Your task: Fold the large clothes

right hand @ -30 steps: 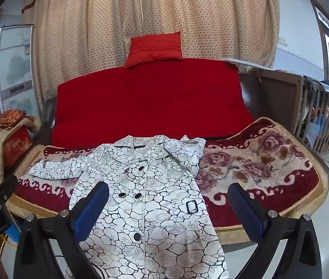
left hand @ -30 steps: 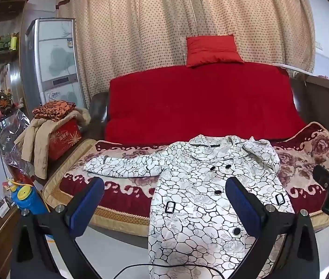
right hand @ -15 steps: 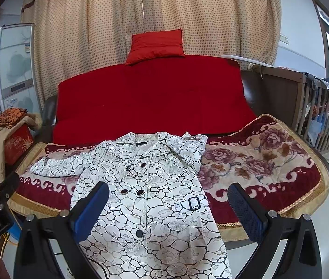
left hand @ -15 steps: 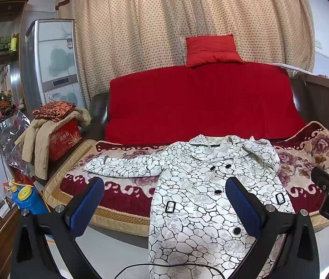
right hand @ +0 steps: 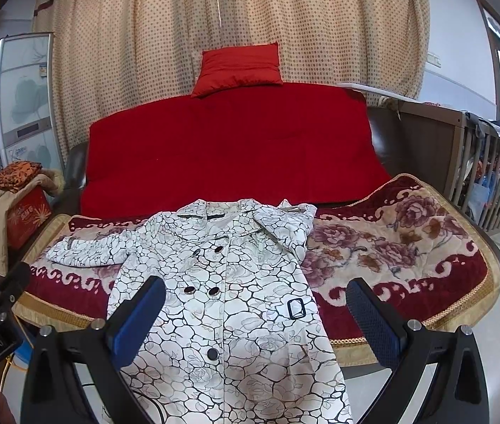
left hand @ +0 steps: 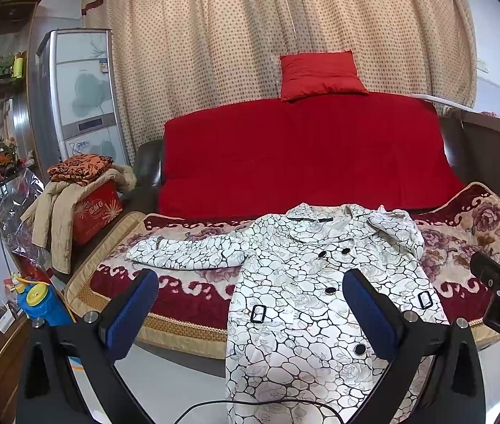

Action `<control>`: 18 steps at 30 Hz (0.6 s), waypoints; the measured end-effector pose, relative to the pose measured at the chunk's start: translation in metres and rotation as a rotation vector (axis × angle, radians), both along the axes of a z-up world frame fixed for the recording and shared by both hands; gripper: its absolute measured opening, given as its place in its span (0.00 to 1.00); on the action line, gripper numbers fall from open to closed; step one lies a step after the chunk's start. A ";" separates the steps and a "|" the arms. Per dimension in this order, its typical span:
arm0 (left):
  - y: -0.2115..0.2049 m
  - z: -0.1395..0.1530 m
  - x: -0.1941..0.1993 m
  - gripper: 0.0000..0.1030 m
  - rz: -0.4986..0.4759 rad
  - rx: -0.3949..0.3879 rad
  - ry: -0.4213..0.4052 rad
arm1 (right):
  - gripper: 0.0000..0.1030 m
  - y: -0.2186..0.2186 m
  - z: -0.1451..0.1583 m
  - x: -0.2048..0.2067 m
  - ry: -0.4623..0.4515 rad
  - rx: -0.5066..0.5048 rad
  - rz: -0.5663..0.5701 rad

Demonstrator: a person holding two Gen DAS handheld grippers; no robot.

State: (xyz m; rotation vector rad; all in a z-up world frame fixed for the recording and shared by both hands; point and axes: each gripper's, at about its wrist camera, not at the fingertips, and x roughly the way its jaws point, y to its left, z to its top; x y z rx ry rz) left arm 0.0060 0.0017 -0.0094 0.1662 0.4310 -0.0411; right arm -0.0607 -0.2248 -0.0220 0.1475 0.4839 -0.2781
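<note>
Coat [left hand: 306, 282] lies face up in front of us, and both pairs of our jaws stand spread wide with nothing between them. Our left gripper [left hand: 250, 312] hangs above the coat's lower left part, its blue pads [left hand: 131, 309] clear of the cloth; our right gripper [right hand: 255, 318] hovers over the coat's [right hand: 221, 289] lower right part, also not touching. The white, black-veined coat rests on a floral blanket [right hand: 391, 247] covering the sofa seat, its hem spilling over the front edge. One sleeve [left hand: 186, 252] stretches out flat to the left; the other is folded in over the right shoulder. Behind it rises the red sofa back [left hand: 303, 155] with a red cushion [left hand: 320, 76] on top, before dotted curtains [left hand: 250, 35]. Far left stands a red box [left hand: 96, 210] draped with a beige jacket.
</note>
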 end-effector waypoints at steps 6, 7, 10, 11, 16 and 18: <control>-0.001 0.000 0.000 1.00 -0.004 0.001 -0.001 | 1.00 0.001 0.001 0.000 0.000 -0.002 0.001; -0.002 0.000 0.000 1.00 -0.003 0.001 0.000 | 1.00 0.001 0.001 0.000 0.000 -0.001 0.002; -0.002 0.000 0.000 1.00 -0.004 0.001 0.000 | 1.00 0.001 0.001 0.001 0.002 0.000 0.004; -0.002 0.000 0.000 1.00 -0.004 0.001 0.001 | 1.00 0.002 0.000 0.001 0.002 -0.001 0.004; -0.003 -0.002 0.002 1.00 -0.008 0.004 0.008 | 1.00 0.001 -0.001 0.002 0.005 0.004 0.005; -0.003 -0.002 0.002 1.00 -0.009 0.005 0.008 | 1.00 0.001 -0.001 0.002 0.006 0.004 0.006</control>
